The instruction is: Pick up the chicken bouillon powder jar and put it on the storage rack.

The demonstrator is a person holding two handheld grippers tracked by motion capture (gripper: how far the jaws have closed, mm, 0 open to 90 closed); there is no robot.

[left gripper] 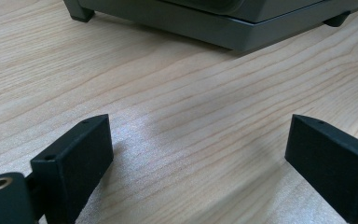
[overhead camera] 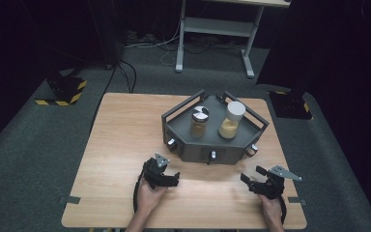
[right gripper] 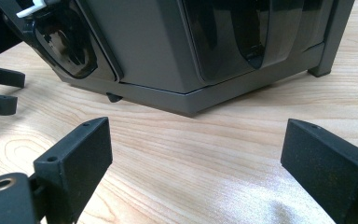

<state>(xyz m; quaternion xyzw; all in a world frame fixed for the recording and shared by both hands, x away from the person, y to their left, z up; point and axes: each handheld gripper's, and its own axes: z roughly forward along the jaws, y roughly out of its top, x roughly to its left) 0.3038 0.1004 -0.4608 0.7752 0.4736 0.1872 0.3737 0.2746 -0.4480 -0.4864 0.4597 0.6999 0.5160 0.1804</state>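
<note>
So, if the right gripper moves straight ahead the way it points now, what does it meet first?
Most likely the grey stand: its front wall lies straight ahead of the open right gripper, with bare table between. The exact gap is hard to judge.

We've got both hands low at the near edge, forearms coming in from 6 o'clock. Our left gripper (overhead camera: 173, 179) points toward 3 o'clock, jaws wide apart, nothing between them. Our right gripper (overhead camera: 252, 175) aims toward 10 o'clock, jaws spread wide too.
</note>
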